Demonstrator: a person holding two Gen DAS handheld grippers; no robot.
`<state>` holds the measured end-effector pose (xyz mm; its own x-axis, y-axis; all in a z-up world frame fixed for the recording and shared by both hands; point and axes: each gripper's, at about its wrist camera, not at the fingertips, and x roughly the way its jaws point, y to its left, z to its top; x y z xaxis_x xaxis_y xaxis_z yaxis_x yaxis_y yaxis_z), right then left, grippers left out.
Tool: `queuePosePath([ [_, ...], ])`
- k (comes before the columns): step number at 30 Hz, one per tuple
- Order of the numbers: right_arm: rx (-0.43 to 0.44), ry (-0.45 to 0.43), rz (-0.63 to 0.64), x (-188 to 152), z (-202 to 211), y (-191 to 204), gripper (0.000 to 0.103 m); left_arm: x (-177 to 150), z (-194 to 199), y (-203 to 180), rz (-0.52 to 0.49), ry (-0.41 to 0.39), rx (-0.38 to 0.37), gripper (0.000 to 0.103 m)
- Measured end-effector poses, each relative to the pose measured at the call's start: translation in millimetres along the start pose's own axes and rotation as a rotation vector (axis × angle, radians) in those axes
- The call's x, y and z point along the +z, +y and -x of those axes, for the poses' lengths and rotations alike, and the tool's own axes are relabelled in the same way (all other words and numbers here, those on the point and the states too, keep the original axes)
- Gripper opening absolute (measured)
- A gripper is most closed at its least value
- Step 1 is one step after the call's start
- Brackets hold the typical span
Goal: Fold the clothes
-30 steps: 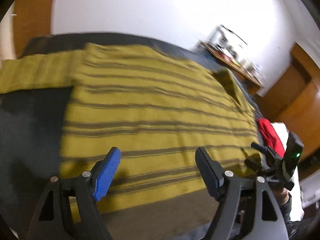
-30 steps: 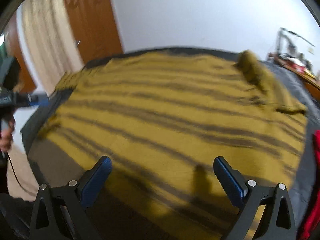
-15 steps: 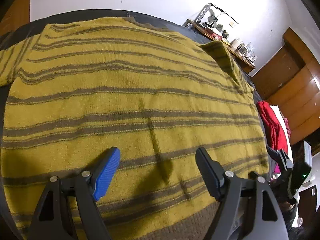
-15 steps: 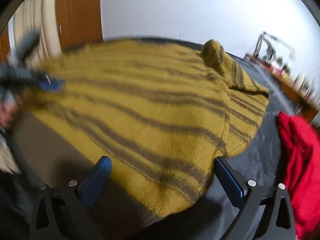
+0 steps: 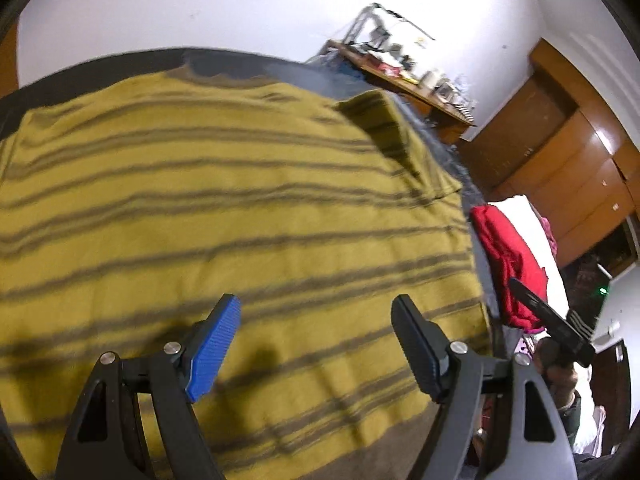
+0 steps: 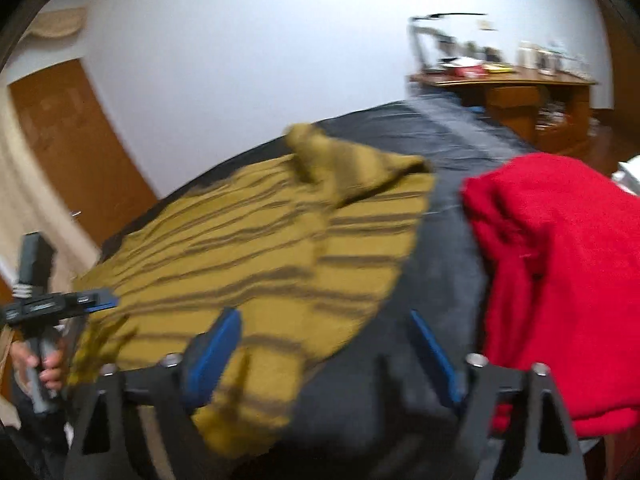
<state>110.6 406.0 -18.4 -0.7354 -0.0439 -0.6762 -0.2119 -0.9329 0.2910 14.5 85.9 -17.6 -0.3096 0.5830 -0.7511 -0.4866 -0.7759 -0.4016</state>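
A mustard-yellow sweater with dark stripes (image 5: 248,208) lies spread flat on a dark bed cover (image 6: 436,240); one sleeve (image 6: 344,160) is folded in over its far right side. My left gripper (image 5: 316,340) hovers open above the sweater's lower part, nothing between its fingers. My right gripper (image 6: 324,356) hangs over the sweater's lower right corner (image 6: 256,392) and the bare cover. Its jaws are closing, and the pads do not press on the cloth. The view is blurred. Each gripper shows in the other's view: the right gripper (image 5: 552,328), the left gripper (image 6: 52,304).
A heap of red clothing (image 6: 560,280) lies on the bed right of the sweater, also red clothing (image 5: 508,260). A cluttered wooden desk (image 6: 504,84) stands by the white wall beyond the bed. Wooden wardrobe doors (image 5: 560,160) are at the right. A wooden door (image 6: 68,140) is at the left.
Both grippers have swung to the right along the sweater's lower edge. The right gripper's jaws have narrowed, and it now looks over the sweater's right corner and the red heap.
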Motion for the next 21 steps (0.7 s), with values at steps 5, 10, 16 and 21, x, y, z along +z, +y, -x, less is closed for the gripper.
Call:
queuePosePath([
  [5, -0.074, 0.066, 0.015, 4, -27, -3, 0.060, 9, -20, 0, -0.010, -0.008, 0.009, 0.081],
  [10, -0.111, 0.112, 0.022, 8, -48, -1, 0.060, 5, -43, 14, 0.024, 0.039, -0.005, 0.081],
  [16, -0.142, 0.144, 0.057, 11, -62, 9, 0.056, 1, -45, 27, 0.049, 0.029, -0.045, 0.082],
  [21, -0.142, 0.162, 0.099, 13, -70, 23, 0.037, -1, -42, 35, 0.085, 0.009, -0.089, 0.083],
])
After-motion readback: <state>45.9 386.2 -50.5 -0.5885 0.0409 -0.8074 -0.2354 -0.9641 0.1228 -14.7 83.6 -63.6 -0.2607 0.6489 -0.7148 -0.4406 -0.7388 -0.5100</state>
